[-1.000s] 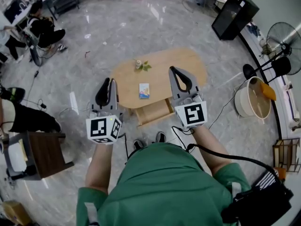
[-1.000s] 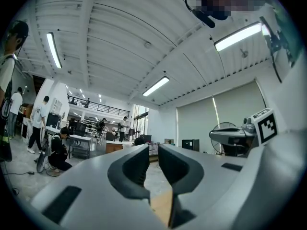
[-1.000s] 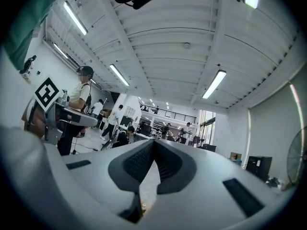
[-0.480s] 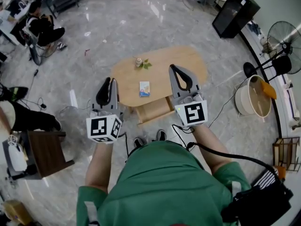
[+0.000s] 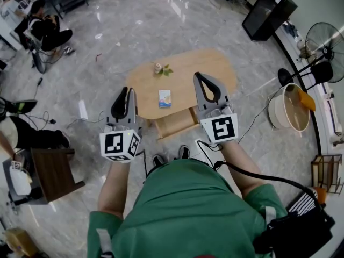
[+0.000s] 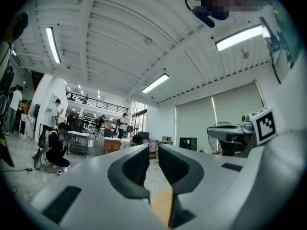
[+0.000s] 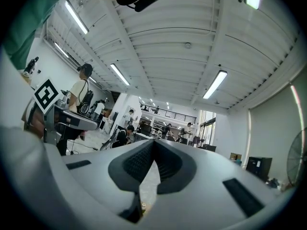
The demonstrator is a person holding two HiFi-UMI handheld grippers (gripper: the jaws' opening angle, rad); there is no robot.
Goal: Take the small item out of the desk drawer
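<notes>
A low oval wooden table (image 5: 188,69) stands on the marble floor in front of me. Its drawer (image 5: 174,122) is pulled out toward me, and its inside looks bare. A small blue-and-white box (image 5: 165,98) lies flat on the tabletop just behind the drawer. My left gripper (image 5: 128,93) hangs in the air left of the table, jaws a narrow gap apart with nothing between them (image 6: 153,150). My right gripper (image 5: 200,78) is held over the table's right half, shut and empty (image 7: 154,142). Both point level, well above the table.
A small potted plant (image 5: 160,70) sits at the table's far side. A white round tub (image 5: 289,112), a fan (image 5: 325,50) and a black cabinet (image 5: 267,12) stand to the right. A dark side table (image 5: 54,173) is at the left, with seated people (image 5: 45,31) beyond.
Both grippers have stayed almost where they were. The table sits slightly higher in the head view, and the people at the left have shifted.
</notes>
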